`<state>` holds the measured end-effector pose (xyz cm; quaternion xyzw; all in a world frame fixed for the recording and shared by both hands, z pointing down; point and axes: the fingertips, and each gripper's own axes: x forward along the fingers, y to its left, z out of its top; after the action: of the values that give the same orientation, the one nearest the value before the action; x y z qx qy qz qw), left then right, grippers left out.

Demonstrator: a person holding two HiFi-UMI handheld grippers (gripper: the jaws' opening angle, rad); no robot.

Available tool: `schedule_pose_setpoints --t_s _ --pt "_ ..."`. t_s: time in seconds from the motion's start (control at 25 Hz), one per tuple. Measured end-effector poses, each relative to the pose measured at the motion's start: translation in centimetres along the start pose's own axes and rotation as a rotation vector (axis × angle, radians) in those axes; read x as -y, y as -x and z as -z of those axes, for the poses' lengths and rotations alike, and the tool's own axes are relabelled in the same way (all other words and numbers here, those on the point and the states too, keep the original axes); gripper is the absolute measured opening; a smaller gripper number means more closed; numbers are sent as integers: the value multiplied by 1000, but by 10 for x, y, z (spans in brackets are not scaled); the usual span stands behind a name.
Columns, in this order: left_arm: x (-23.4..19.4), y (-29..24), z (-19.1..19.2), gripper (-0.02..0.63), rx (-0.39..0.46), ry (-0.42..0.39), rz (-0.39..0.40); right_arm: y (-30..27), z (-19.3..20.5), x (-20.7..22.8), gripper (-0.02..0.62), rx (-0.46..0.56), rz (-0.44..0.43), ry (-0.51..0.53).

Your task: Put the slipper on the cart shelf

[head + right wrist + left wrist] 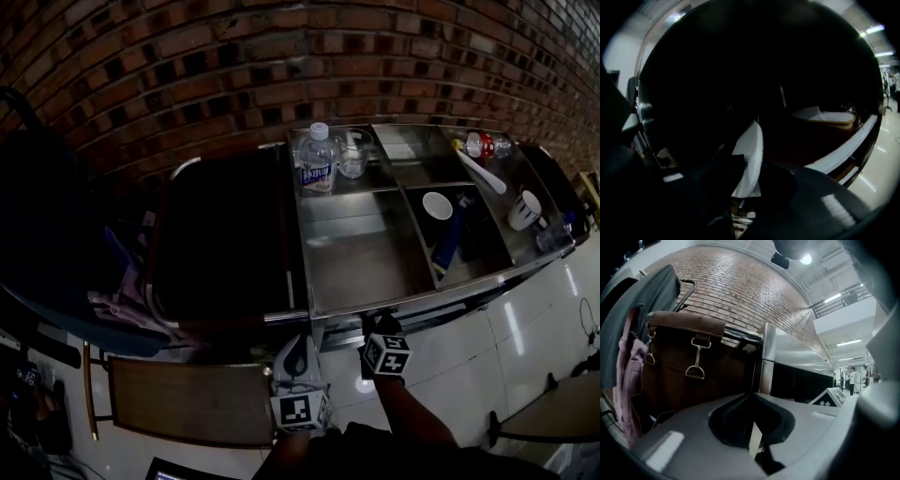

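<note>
In the right gripper view a white slipper (749,161) stands on edge between the dark jaws of my right gripper (746,180), which looks shut on it in the gloom under the cart top. A second pale slipper (828,117) lies flat on the cart shelf (843,152) farther in. The head view shows my right gripper (378,328) reaching under the steel cart top's (412,302) front edge, its tips hidden. My left gripper (298,356) hangs lower left of it, jaws together. In its own view my left gripper (751,397) points at the cart's side.
The steel top holds a water bottle (318,161), a glass (352,155), a white bowl (437,205) and a mug (526,210). A brown leather bag (689,366) and hanging clothes (628,357) are left of the cart. A dark chair (187,401) stands near my left gripper.
</note>
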<state>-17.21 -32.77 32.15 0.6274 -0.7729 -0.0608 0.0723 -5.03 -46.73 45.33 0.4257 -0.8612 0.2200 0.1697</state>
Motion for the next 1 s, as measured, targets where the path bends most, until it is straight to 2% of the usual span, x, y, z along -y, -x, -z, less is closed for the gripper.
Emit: schedule_pose_setpoints --t_s 0.28,0.44,0.76,1.0 --pt "7 12 9 15 -29 -32 -31 -2 -6 -5 89 4 5 106" --pt "17 21 13 15 -27 -50 -21 -4 -5 0 109 4 23 156" --pt "39 18 -13 15 28 -50 4 -6 -6 4 150 -18 42 223" --pt "50 22 -18 15 39 -56 0 -9 -2 20 216 -59 110 264"
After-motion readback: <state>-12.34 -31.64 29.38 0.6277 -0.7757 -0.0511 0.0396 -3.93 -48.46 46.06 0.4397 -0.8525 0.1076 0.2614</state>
